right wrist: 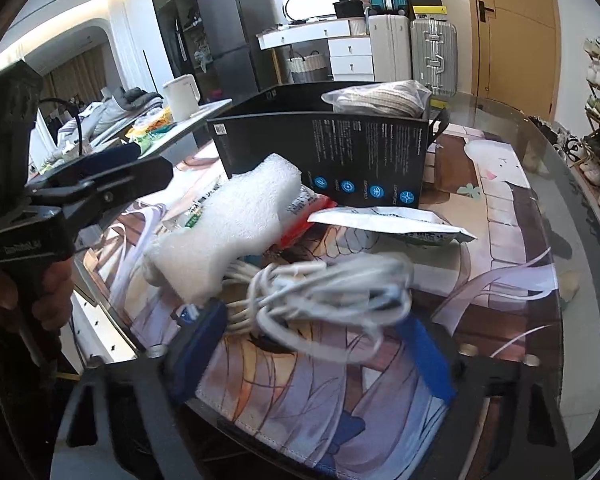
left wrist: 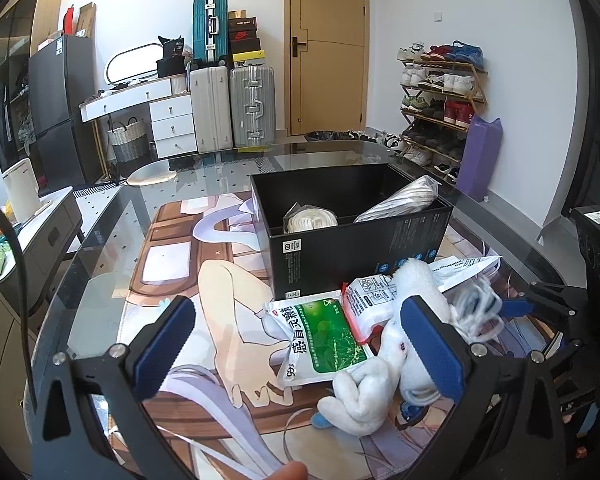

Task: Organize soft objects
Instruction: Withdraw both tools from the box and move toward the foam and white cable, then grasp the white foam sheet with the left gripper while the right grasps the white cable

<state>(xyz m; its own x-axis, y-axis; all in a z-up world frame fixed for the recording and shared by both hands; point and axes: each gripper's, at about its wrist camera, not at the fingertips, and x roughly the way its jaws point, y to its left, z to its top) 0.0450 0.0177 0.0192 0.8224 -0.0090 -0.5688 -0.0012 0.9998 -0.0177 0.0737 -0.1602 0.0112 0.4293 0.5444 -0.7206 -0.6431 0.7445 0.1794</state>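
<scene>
A black box (left wrist: 352, 240) on the glass table holds a white rope coil (left wrist: 310, 218) and a bagged woven item (left wrist: 400, 198). In front of it lie a green medicine pouch (left wrist: 324, 340), a white packet with red edge (left wrist: 370, 304), a white foam piece (left wrist: 416, 280) and a white plush toy (left wrist: 364, 392). My left gripper (left wrist: 296, 348) is open around the pouch and toy. My right gripper (right wrist: 320, 344) is closed on a bundle of white cable (right wrist: 324, 292), lifted above the mat. The foam piece (right wrist: 232, 220) and the box (right wrist: 324, 152) lie beyond it.
A flat printed pouch (right wrist: 396, 222) lies by the box. The left gripper (right wrist: 100, 188) reaches in from the left of the right wrist view. A side table with a kettle (right wrist: 182, 96) stands left. Suitcases (left wrist: 232, 108), a door and a shoe rack (left wrist: 440, 96) lie beyond the table.
</scene>
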